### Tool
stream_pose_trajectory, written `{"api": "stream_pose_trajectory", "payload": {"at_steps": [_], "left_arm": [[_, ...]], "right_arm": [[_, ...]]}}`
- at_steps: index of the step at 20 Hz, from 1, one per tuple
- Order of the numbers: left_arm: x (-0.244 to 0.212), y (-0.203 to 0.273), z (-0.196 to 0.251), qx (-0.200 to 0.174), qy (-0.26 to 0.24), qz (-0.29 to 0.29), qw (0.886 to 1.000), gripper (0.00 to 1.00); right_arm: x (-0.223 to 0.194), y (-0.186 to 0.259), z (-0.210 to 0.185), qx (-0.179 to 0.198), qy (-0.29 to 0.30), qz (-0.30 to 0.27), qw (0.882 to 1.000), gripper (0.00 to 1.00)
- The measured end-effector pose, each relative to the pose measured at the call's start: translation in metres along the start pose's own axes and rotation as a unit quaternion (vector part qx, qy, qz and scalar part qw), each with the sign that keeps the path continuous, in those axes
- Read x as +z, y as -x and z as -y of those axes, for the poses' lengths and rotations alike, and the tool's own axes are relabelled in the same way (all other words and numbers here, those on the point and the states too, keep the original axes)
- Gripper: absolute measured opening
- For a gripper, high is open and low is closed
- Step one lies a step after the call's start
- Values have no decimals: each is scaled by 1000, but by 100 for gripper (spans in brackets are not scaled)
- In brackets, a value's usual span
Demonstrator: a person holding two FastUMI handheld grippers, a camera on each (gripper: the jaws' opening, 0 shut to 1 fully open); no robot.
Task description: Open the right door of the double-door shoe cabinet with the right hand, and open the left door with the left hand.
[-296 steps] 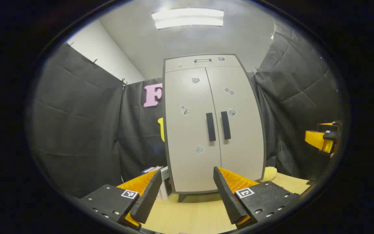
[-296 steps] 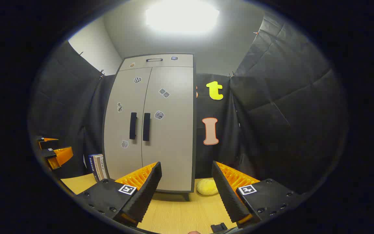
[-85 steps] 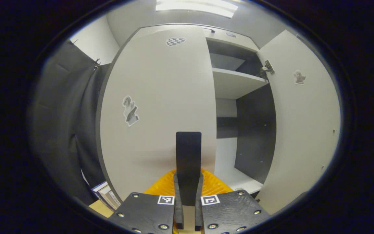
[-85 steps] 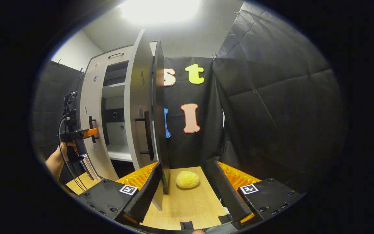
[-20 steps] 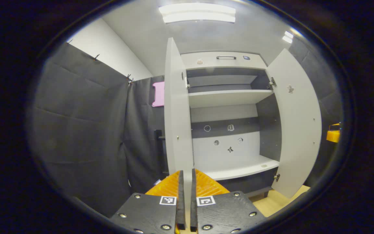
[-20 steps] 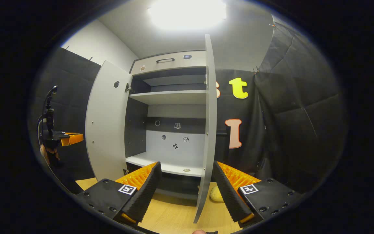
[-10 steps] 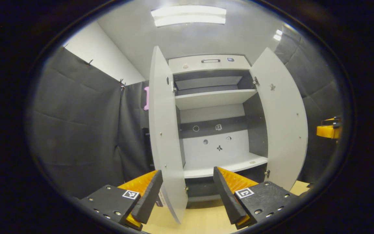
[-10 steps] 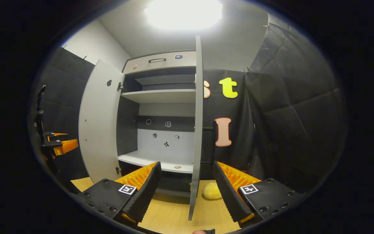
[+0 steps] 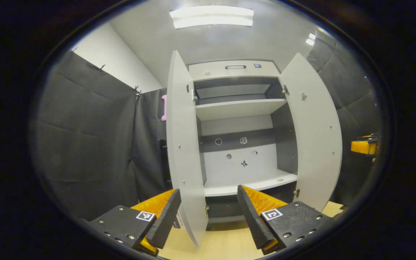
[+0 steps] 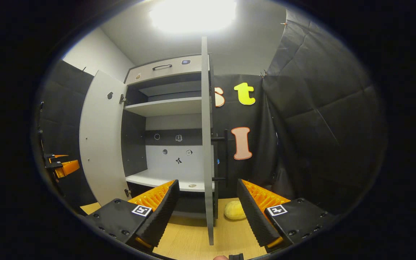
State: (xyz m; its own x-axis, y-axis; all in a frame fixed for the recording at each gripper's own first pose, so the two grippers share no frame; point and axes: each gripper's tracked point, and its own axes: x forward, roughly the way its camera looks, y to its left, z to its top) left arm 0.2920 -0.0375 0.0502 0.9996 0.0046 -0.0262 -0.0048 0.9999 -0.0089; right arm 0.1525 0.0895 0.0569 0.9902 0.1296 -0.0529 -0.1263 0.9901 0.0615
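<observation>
In the left gripper view, the left door [image 9: 183, 151] of the shoe cabinet [image 9: 235, 70] stands swung out, seen nearly from its inner face, and it hides its own handle apart from a dark sliver at its far edge. The left gripper [image 9: 208, 218] hangs in front of the cabinet with its fingers spread wide, holding nothing; the door's lower edge falls between them in the picture, though contact cannot be judged. Inside, an upper shelf [image 9: 238, 107] and a lower shelf [image 9: 251, 183] are bare, and small stickers on the back panel [image 9: 242, 153] are too small to make out. The right door [image 9: 314, 137] is swung out too, and at the far right edge the right gripper [image 9: 364, 146] is cut off.

In the right gripper view, the left gripper [image 10: 63, 167] peeks in at the left, partly cut off. The right door [image 10: 206, 144] shows edge-on (its dark handle [image 10: 224, 155] just behind). The right gripper [image 10: 208, 213] is wide open and empty above the wooden table [image 10: 190, 242], where a yellow sponge [image 10: 235, 210] sits partly hidden.
</observation>
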Motion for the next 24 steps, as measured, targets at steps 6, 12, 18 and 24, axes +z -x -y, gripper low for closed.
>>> {"api": "stream_pose_trajectory", "payload": {"at_steps": [6,12,18,24], "left_arm": [[2,-3,-3,5,-2,5,1000,90],[5,-6,-2,3,-3,11,1000,91],[5,-7,-1,-1,-6,12,1000,91],[6,-9,-2,0,-6,14,1000,91]], "right_arm": [[1,-5,3,-6,11,-1,1000,99],[2,-9,7,-10,15,0,1000,99],[0,-11,6,-11,17,-2,1000,99],[0,-12,6,-14,16,-2,1000,100]]}}
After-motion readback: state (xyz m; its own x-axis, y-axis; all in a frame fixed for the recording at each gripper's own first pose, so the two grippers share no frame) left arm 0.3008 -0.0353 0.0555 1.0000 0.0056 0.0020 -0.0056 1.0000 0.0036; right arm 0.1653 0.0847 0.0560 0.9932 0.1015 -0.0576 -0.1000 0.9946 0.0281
